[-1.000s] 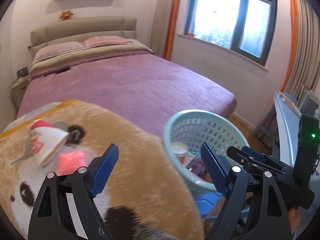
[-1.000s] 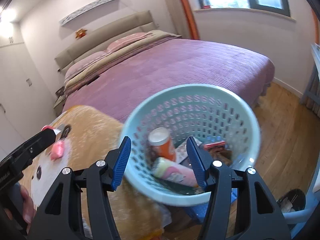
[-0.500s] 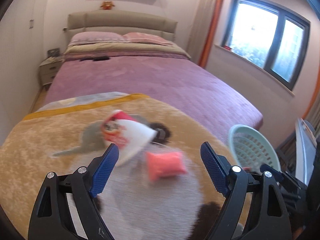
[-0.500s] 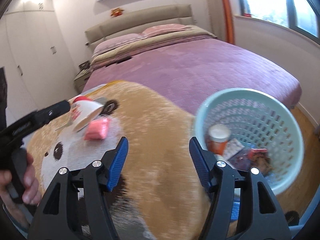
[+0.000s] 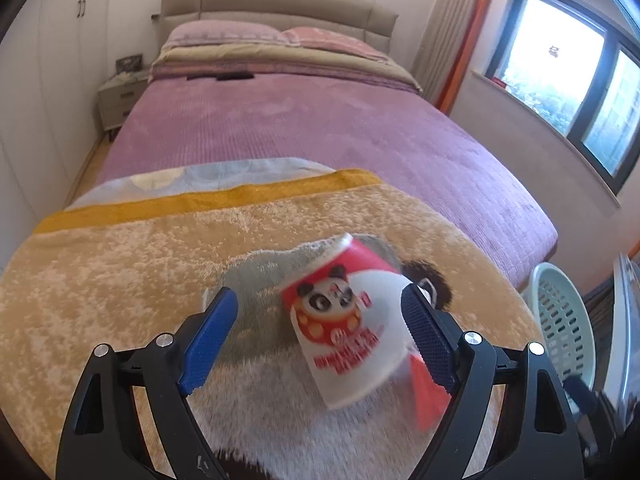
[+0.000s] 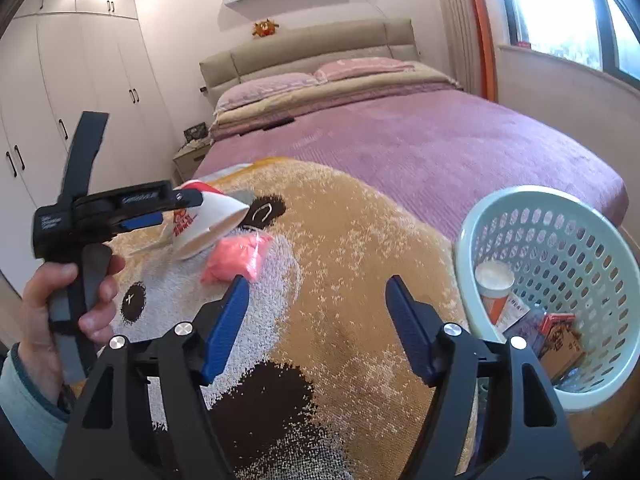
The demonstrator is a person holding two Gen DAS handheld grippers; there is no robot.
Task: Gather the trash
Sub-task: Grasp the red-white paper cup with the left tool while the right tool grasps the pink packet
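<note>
I have the left hand-held gripper [image 5: 320, 332] spread wide around the tipped panda paper cup [image 5: 346, 320] at 12 o'clock on the blanket [image 5: 120, 264], while the right hand-held gripper [image 6: 316, 312] waits unclenched, basket [image 6: 500, 200] at its 3 o'clock to receive it.

Beyond the tongs stretches a bed [image 5: 320, 128] under a purple cover, with pink pillows [image 5: 276, 34] against a beige padded headboard [image 5: 276, 4] at its far end. A plush tan blanket with a panda pattern [image 6: 360, 280] lies directly beneath the tongs, over the bed's near end. White wardrobes [image 6: 68, 92] stand far to the left, a bright window [image 5: 576, 80] with an orange curtain [image 5: 468, 32] to the right.
</note>
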